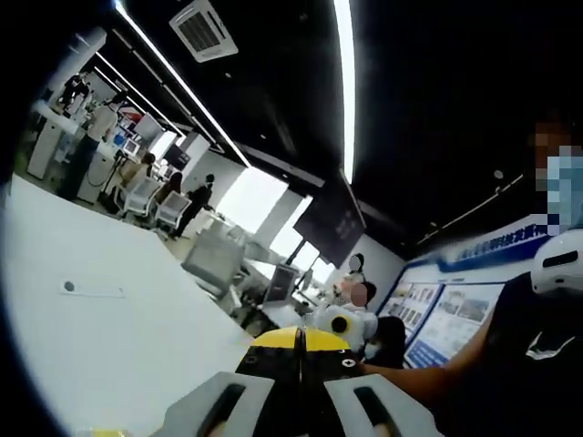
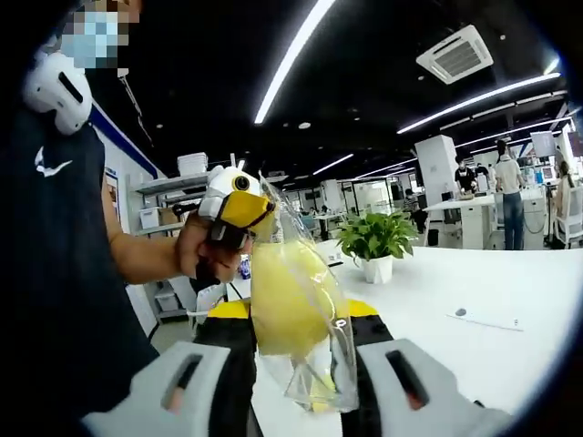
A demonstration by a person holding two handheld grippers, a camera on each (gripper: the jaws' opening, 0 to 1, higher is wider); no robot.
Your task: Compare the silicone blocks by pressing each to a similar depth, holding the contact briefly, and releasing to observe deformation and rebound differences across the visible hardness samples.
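A yellow silicone block (image 2: 284, 314) sits inside a clear plastic bag (image 2: 321, 369), held up in the air over the white table (image 2: 519, 355). My right gripper (image 2: 305, 396) is shut on the lower part of the bag, with the block between its jaws. My left gripper (image 2: 241, 208), yellow and white, comes in from the left in a hand and pinches the bag's top corner. In the left gripper view my left gripper (image 1: 301, 396) has its jaws pressed together, and the right gripper (image 1: 340, 323) shows just beyond them. That view points up at the ceiling.
The white table (image 1: 109, 346) spreads out on the left, with a small flat tag (image 1: 91, 289) (image 2: 483, 319) lying on it. A potted plant (image 2: 375, 241) stands at the table's far end. The person's dark-sleeved arm (image 2: 146, 259) is close on the left. Desks and people (image 2: 506, 196) fill the background.
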